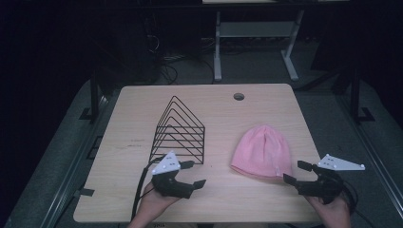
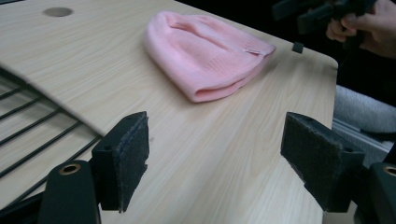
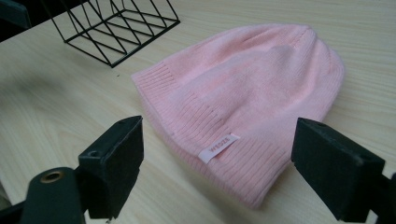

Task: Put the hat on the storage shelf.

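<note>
A pale wooden table (image 1: 142, 109) stands in a dark room.

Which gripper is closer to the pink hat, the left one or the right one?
Right. The right gripper sits open just beside the brim of the pink hat. The left gripper is farther away, near the black wire rack.

Pink beanie (image 2: 205, 53) flat on wooden table (image 2: 224, 154), beyond wide-apart jaws.
</note>
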A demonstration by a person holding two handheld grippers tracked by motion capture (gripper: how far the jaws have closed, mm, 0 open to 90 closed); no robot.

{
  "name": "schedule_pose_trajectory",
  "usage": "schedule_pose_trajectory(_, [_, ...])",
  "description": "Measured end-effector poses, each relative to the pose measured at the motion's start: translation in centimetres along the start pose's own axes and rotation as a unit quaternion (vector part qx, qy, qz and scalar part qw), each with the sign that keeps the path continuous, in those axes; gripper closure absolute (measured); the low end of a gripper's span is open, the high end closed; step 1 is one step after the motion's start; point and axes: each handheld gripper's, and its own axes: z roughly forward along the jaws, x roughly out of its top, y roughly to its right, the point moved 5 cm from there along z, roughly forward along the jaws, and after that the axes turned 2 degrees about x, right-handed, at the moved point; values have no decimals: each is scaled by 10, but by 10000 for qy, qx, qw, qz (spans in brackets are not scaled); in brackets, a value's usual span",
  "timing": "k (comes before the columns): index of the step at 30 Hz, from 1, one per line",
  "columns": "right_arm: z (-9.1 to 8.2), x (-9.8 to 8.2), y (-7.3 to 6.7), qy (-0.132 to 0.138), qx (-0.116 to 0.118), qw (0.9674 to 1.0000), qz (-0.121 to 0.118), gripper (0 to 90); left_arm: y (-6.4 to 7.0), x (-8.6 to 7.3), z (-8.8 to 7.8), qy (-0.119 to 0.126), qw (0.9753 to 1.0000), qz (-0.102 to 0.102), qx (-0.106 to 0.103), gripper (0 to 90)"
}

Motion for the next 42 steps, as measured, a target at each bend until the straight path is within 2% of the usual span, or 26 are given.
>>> schedule_pose_trajectory(3, [2,3,2,-23,0,10000,15,163,5,8,18,-79,9999,31,-123,228])
schedule_pose_trajectory(9, [4,9,8,-87,10,10000,-6,163,11,21,46,-108,9996,44,-242,230])
schedule_pose_trajectory(12, [5,11,11,-103,10,9999,64,163,13,23,56,-153,9994,78,-310,257])
schedule_pose_trajectory(14, [6,12,12,-110,6,9999,73,163,14,25,64,-197,9994,130,-272,257])
schedule_pose_trajectory(17, [7,16,18,-132,-7,9998,116,163,13,28,77,-283,9993,105,-232,258])
schedule_pose_trajectory(18, [8,18,22,-154,-34,9998,140,163,10,31,85,-295,9994,40,-185,257])
schedule_pose_trajectory(22, [10,21,29,-210,-68,9997,112,163,5,38,98,-319,9994,-20,-108,255])
schedule_pose_trajectory(31, [13,28,38,-300,-117,9994,141,163,-5,48,117,-325,9993,-159,51,255])
schedule_pose_trajectory(33, [14,28,39,-312,-120,9993,149,163,-8,51,122,-300,9990,-320,40,255])
schedule_pose_trajectory(39, [20,31,47,-406,-148,9988,212,165,-18,56,138,-391,9982,-403,191,257])
schedule_pose_trajectory(42, [25,31,50,-478,-145,9985,246,167,-22,58,145,-398,9976,-538,185,256])
